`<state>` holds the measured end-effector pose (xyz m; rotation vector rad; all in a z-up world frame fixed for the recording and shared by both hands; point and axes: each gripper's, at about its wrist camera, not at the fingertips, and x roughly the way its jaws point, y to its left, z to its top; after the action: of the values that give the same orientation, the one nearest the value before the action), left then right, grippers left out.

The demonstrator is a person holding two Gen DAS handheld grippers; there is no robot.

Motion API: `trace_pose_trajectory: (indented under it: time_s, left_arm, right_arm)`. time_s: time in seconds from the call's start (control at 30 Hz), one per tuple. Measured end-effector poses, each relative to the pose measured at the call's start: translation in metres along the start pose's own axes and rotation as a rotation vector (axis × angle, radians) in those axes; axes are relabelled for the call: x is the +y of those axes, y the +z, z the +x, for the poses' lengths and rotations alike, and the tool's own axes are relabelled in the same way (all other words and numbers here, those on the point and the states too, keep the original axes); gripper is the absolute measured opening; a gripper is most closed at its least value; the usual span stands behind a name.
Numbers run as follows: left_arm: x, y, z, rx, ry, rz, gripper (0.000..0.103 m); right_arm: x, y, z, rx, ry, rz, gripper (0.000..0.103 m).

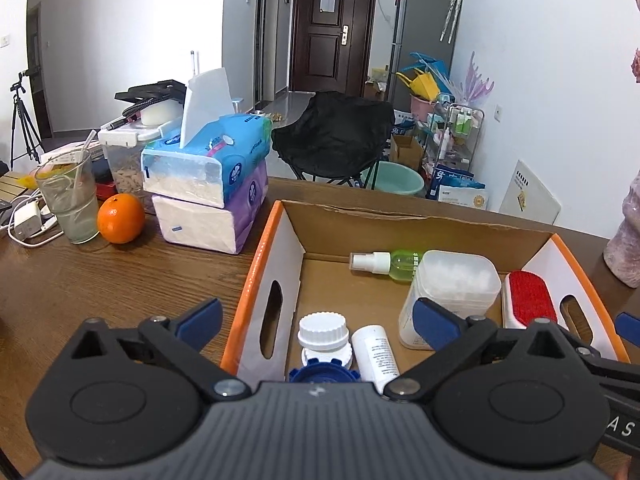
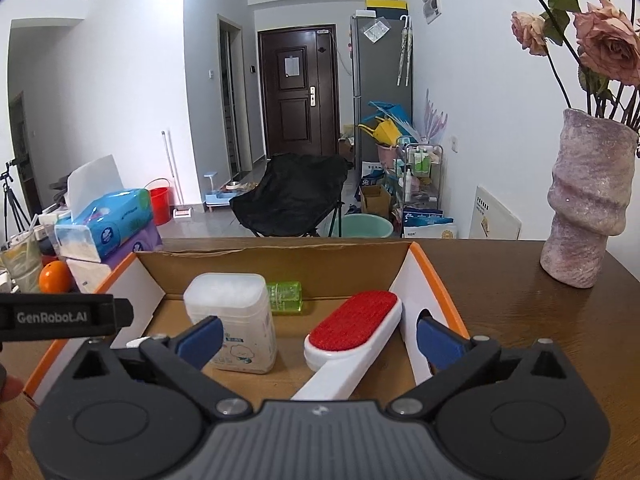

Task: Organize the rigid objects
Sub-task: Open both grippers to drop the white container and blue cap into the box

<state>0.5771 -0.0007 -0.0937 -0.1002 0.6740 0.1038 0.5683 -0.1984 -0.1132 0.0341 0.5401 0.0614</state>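
Both claws spread wide, empty. Red-faced white plastic lint brush [image 2: 352, 334] between right gripper [image 2: 318, 334] tips, long axis 1-to-7 o'clock. Left gripper [image 1: 318, 320] over white bottles.

"GenRobot.AI" stands on the left hand-held gripper [image 2: 68, 316].

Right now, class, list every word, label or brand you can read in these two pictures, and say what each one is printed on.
"GenRobot.AI": on the black bar of the left claw's body, seen from the right wrist.
"AS": letters on a black bar at the right edge of the left wrist view; the rest is cut off.
White tube in the cardboard box: print too small to read.
Blue tissue pack: logo blurred.
Cotton swab tub: label unreadable.
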Motion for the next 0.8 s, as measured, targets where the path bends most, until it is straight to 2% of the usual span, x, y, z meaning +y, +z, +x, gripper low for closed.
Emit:
trace_pose_trajectory:
  time_s: [0.4, 0.8]
  left_arm:
    - [0.005, 0.001, -0.012, -0.011, -0.013, -0.014, 0.103]
    - [0.013, -0.010, -0.041, -0.044, -0.019, -0.010, 0.103]
  right_arm:
    - [-0.002, -0.002, -0.008, 0.002, -0.016, 0.002, 0.103]
    - [-0.012, -0.010, -0.038, -0.028, -0.024, 0.016, 0.103]
